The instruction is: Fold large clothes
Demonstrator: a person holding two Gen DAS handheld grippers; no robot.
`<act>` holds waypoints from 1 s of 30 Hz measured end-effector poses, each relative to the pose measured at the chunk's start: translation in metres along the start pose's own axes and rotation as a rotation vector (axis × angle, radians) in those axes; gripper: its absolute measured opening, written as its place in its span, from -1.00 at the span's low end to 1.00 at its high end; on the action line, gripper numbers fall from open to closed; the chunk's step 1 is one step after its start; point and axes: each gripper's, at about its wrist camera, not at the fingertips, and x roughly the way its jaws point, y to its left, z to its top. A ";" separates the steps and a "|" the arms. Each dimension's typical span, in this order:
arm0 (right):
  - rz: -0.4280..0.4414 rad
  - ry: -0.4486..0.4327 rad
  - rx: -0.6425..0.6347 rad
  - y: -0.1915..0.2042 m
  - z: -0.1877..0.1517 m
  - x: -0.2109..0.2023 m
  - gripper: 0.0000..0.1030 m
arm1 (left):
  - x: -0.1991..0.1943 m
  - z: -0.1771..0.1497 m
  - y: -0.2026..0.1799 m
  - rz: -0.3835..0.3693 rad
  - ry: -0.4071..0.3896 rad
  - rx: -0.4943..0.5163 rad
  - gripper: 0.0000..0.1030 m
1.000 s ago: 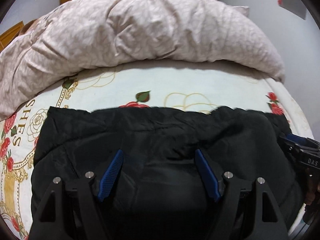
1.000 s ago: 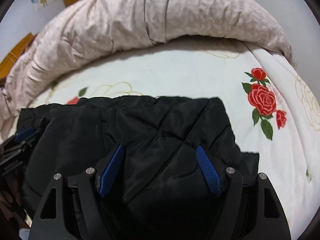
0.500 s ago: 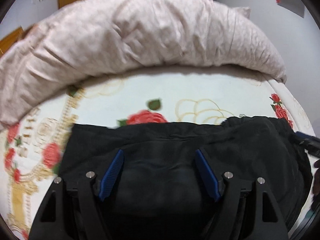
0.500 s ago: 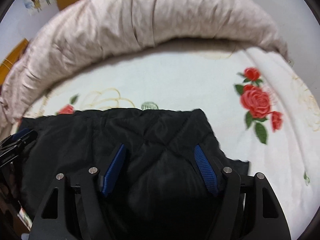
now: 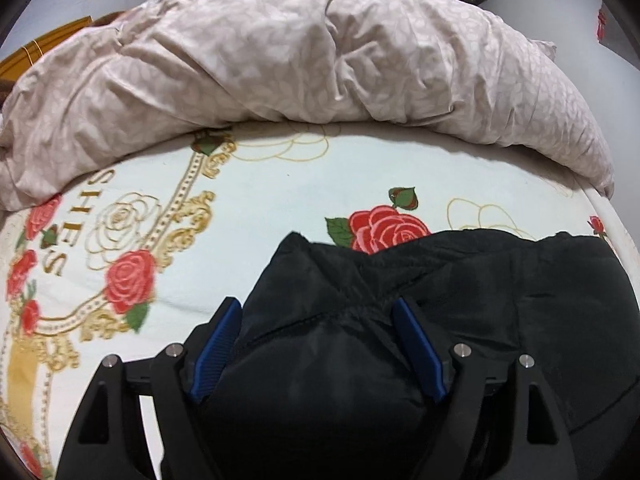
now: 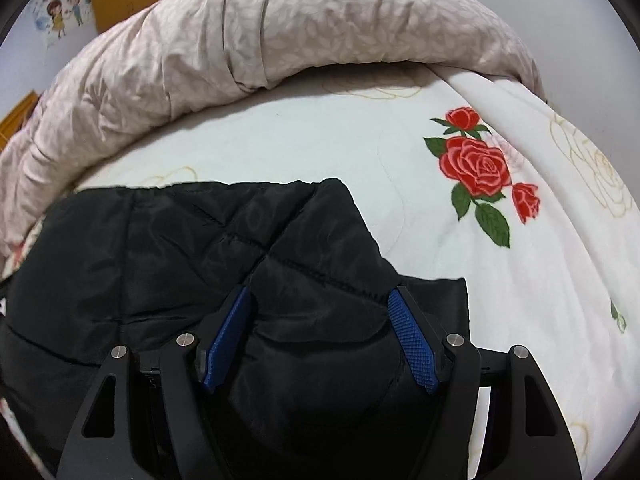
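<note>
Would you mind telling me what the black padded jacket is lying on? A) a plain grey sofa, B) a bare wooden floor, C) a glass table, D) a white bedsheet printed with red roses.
D: the black padded jacket rests on a white bedsheet with red roses printed on it, in front of a bunched beige duvet.

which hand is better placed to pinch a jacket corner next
Left, probably: the left gripper, jaws opening, straddles the jacket near its far-left corner. The right gripper sits over mid-panel fabric.
</note>
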 end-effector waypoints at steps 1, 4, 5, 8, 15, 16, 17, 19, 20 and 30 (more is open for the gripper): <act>-0.002 -0.007 0.000 -0.001 -0.002 0.002 0.38 | 0.003 -0.001 0.000 -0.003 0.001 -0.003 0.60; -0.017 -0.014 -0.001 -0.001 -0.002 0.009 0.38 | 0.009 0.001 -0.002 0.001 0.012 -0.006 0.62; -0.020 -0.013 -0.003 -0.001 -0.001 0.010 0.38 | 0.009 0.003 -0.003 0.006 0.022 -0.001 0.62; -0.043 -0.006 -0.012 0.001 0.005 0.000 0.37 | -0.004 0.007 -0.002 0.020 0.028 0.013 0.58; -0.021 -0.088 -0.060 0.022 0.002 -0.075 0.37 | -0.082 0.000 -0.014 -0.045 -0.066 0.022 0.56; -0.006 -0.094 -0.067 0.027 0.000 -0.083 0.37 | -0.092 -0.003 -0.022 -0.080 -0.079 0.025 0.56; 0.009 -0.094 -0.072 0.032 -0.002 -0.087 0.37 | -0.099 -0.006 -0.031 -0.116 -0.086 0.032 0.56; 0.041 -0.073 -0.095 0.046 -0.008 -0.090 0.37 | -0.101 -0.018 -0.059 -0.176 -0.068 0.088 0.56; 0.050 -0.058 -0.113 0.053 -0.011 -0.087 0.37 | -0.098 -0.025 -0.072 -0.196 -0.055 0.115 0.56; 0.016 0.023 -0.182 0.063 -0.027 -0.042 0.37 | -0.032 -0.037 -0.124 -0.160 0.025 0.196 0.58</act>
